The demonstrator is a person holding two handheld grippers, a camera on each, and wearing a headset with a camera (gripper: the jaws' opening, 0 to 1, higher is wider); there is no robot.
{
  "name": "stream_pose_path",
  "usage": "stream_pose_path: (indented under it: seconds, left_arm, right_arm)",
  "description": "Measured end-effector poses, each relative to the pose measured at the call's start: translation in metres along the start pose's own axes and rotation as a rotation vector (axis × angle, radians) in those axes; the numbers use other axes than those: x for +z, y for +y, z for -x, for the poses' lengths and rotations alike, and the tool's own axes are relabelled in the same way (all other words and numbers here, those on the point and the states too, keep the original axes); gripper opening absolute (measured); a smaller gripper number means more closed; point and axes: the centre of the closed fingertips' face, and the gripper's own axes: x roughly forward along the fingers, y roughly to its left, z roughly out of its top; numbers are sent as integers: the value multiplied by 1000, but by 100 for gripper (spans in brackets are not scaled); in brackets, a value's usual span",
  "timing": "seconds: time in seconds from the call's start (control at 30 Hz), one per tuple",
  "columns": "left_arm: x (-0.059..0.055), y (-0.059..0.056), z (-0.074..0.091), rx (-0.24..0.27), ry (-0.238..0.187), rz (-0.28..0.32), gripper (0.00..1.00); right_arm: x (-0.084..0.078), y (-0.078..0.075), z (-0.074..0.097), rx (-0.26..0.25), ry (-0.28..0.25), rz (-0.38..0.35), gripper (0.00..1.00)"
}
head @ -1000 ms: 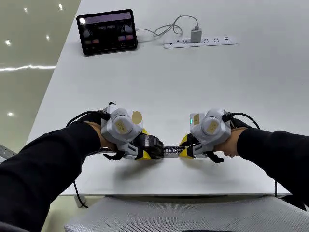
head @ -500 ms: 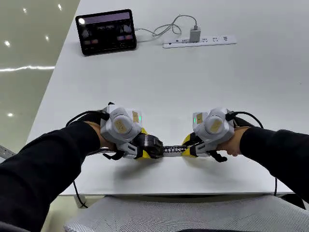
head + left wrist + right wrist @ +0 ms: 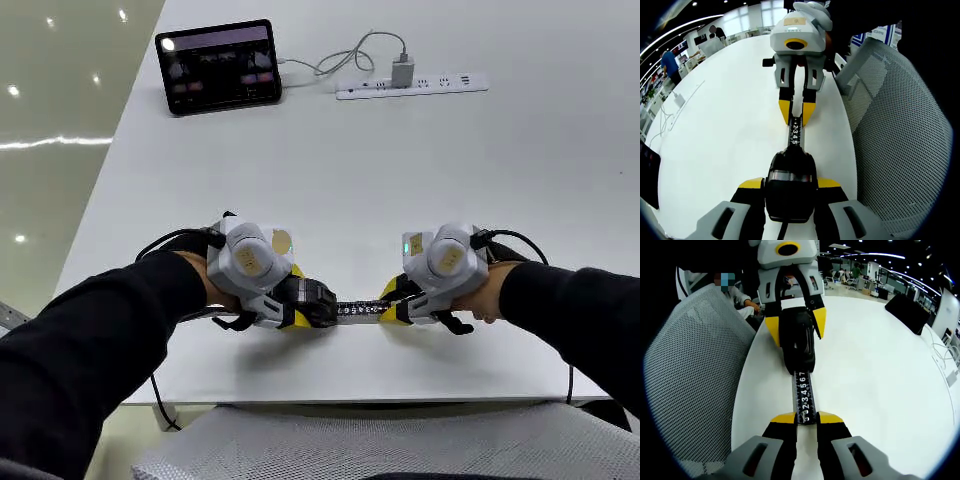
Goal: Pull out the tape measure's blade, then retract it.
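At the near edge of the white table, the left gripper clamps the black tape measure by its case. Just to its right, the right gripper pinches the tip of the short exposed blade. Far back lie a tablet on the left and a power strip.

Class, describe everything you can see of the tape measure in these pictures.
The tape measure's black, plastic-looking case sits clamped in the left gripper near the white table's front edge. A short stretch of dark blade, white numerals to 7 showing, runs straight to the right gripper, which pinches its end.
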Motion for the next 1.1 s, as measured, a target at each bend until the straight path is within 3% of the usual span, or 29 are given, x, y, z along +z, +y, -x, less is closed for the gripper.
stream_pose_path:
  seconds: [1.1]
  left_arm:
    - [0,0,0,3,1,4,33]
  right_arm:
    - [-11,-2,8,-4,11,-10,10]
